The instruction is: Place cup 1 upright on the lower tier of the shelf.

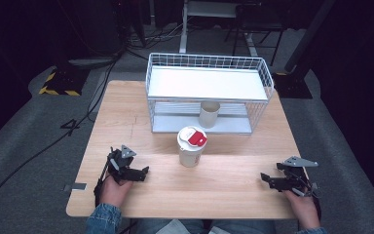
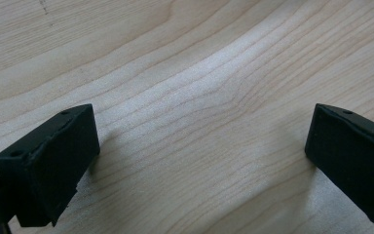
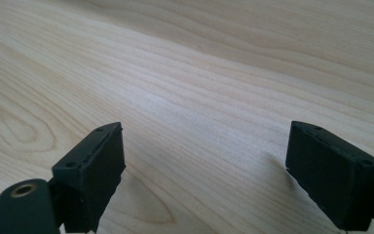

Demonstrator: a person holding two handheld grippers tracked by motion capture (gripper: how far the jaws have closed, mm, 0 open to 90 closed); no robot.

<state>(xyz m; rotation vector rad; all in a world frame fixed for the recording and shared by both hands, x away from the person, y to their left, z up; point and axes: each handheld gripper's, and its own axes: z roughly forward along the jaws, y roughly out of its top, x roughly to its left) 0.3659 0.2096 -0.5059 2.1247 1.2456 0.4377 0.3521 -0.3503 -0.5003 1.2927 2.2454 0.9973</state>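
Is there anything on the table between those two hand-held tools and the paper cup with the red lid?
Nothing visible. The cup stands alone mid-table, with bare wood between it and the left tool and the right tool. The wire rack sits behind it.

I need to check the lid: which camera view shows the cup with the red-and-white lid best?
The high view: the lidded paper cup stands whole at the table's middle. Both gripper views face bare tabletop wood between open jaws.
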